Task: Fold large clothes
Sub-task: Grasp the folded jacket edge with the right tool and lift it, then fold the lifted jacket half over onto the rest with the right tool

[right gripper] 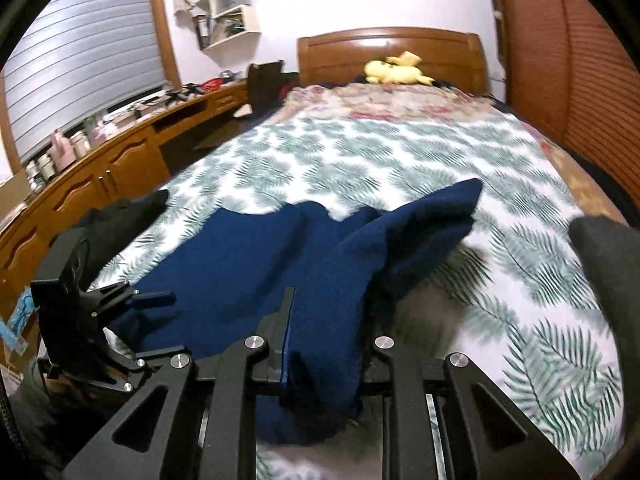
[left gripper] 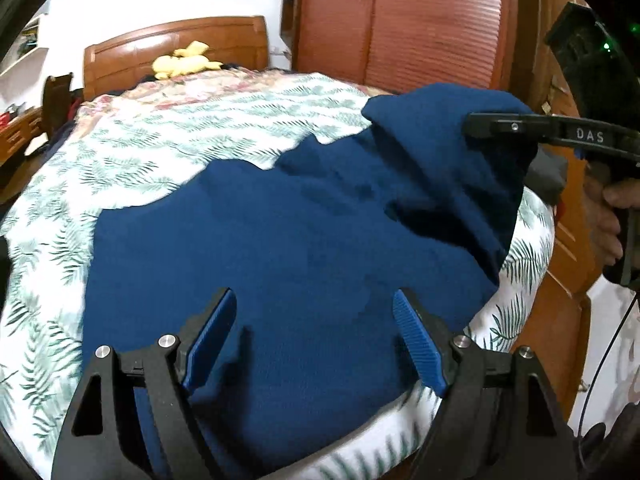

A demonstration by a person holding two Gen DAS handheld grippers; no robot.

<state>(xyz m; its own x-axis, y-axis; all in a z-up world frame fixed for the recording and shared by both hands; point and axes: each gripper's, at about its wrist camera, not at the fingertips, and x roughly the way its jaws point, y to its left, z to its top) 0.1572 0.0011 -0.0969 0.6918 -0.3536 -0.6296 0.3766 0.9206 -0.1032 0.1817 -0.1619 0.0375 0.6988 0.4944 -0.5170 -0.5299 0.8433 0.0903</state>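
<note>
Presently a dark blue garment [left gripper: 280, 240] is seen spread across the near end of a bed [left gripper: 160, 140] covered in a leaf-print sheet, with a yellow soft toy [right gripper: 396, 70] lying far off by the headboard at about twelve o'clock. The right gripper [right gripper: 326, 364] is closed down on a bunched fold of the garment's edge, cloth being pinched between its pads and lifted clear of the sheet, so that a peak of fabric is raised at roughly two o'clock in the left wrist view. The left gripper [left gripper: 316, 336] is held wide apart above the cloth near its front hem; nothing is clamped in it, and whether its pads [left gripper: 416, 344] touch the fabric cannot be told.

Several risks are judged likely from here. A thick, uneven wad is gripped instead of one clean edge, so layers may be dragged along together and the fold laid crooked. With the near hem unpinned, the whole garment may be slid across the smooth sheet as the lifted part is carried over. The raised fabric may also be dropped if only a little of it is caught
</note>
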